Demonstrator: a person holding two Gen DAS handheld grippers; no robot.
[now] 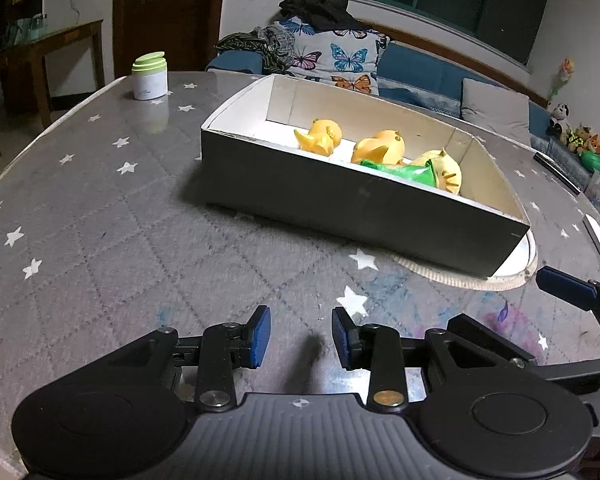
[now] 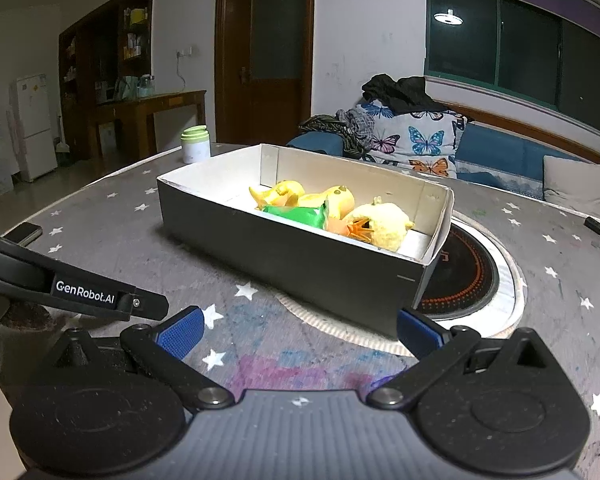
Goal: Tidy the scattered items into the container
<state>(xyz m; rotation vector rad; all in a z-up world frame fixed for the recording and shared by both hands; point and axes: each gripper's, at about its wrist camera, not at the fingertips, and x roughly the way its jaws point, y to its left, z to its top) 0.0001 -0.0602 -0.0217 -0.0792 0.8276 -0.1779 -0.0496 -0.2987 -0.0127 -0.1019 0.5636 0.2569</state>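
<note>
We see our left tool low over the grey star-printed surface, its blue pads set to a narrow gap with nothing between them; it holds nothing. Our right tool is spread wide, its two blue pads far apart and empty, only bare cloth showing between them; one of its blue fingertips shows at the right edge of the left wrist view.

The container, an open box with dark outer walls and pale inner walls, stands on the surface ahead of both tools; one end of it rests over a round black hob with a white ring that is set into the surface. Inside the container lie three yellow duck toys: one toward the far end, a second just beside it, and a third nearest the hob end; a green toy lies against the near wall, touching the ducks.

A white jar with a green lid stands well apart from the container near the far edge of the surface; a phone lies near the left edge in the right wrist view. Beyond the surface stands a blue sofa with a butterfly cushion and dark clothes heaped on top.
</note>
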